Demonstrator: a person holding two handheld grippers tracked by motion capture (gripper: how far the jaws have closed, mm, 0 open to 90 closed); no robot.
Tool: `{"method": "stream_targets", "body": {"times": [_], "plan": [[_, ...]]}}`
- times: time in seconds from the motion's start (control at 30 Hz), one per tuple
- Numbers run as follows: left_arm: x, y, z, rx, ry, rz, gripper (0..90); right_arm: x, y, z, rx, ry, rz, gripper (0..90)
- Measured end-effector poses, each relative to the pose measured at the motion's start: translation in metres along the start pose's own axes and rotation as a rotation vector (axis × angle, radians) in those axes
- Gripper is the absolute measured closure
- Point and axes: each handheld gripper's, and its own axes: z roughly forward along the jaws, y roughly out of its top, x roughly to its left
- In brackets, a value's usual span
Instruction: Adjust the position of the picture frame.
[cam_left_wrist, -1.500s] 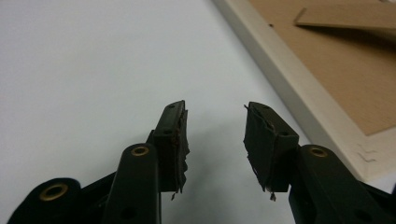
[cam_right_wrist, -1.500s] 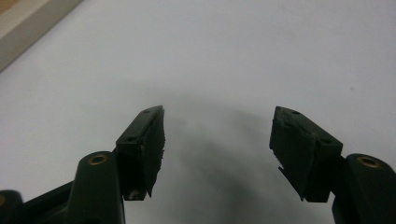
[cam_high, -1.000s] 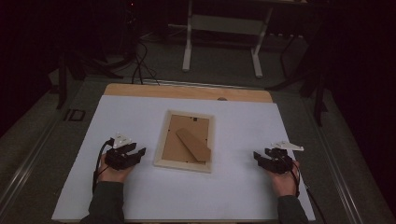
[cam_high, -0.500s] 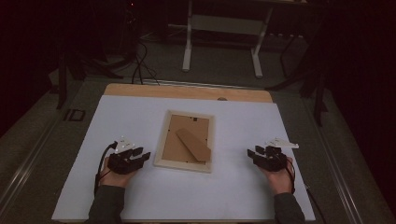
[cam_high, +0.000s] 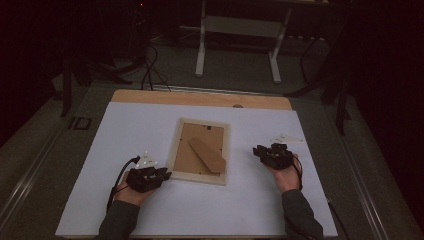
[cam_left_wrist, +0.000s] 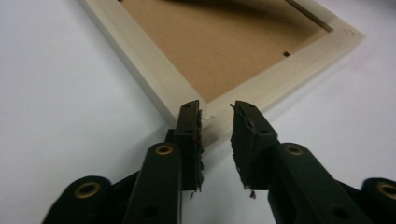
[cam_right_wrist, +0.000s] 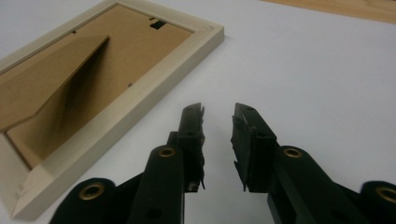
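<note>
Frame (cam_high: 200, 157) lies face down on the table (cam_high: 125, 130), backing and stand (cam_high: 206, 154) up, between the two tools. Left gripper (cam_left_wrist: 217, 114): jaws slightly spread, empty, the frame's near corner right at their tips. Right gripper (cam_right_wrist: 218, 114): jaws parted, empty, the frame off to its left, apart. Likely light, stiff wood; possible glass beneath, so fragile. Best hold: the wooden rail, not the thin stand.

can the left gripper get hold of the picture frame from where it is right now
Probably yes. The left gripper has its jaws open right at the near corner of the picture frame, which lies face down on the white table surface, with nothing between them.
</note>
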Motion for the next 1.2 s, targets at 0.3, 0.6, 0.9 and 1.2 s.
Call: {"method": "stream_targets", "body": {"times": [0.3, 0.6, 0.9, 1.2], "plan": [[-0.003, -0.001, 0.005, 0.028, -0.04, 0.044, 84.8, 0.004, 0.014, 0.025, 0.007, 0.028, -0.002, 80.7], [-0.007, -0.003, 0.012, 0.069, -0.059, 0.074, 90.0, 0.013, 0.024, 0.053, 0.016, 0.038, -0.034, 89.7], [-0.007, -0.005, 0.015, 0.112, -0.059, 0.086, 90.0, 0.02, 0.027, 0.075, 0.041, 0.049, -0.046, 89.8], [-0.006, -0.005, 0.015, 0.112, -0.061, 0.084, 90.0, 0.025, 0.031, 0.085, 0.061, 0.055, -0.037, 89.8]]}}
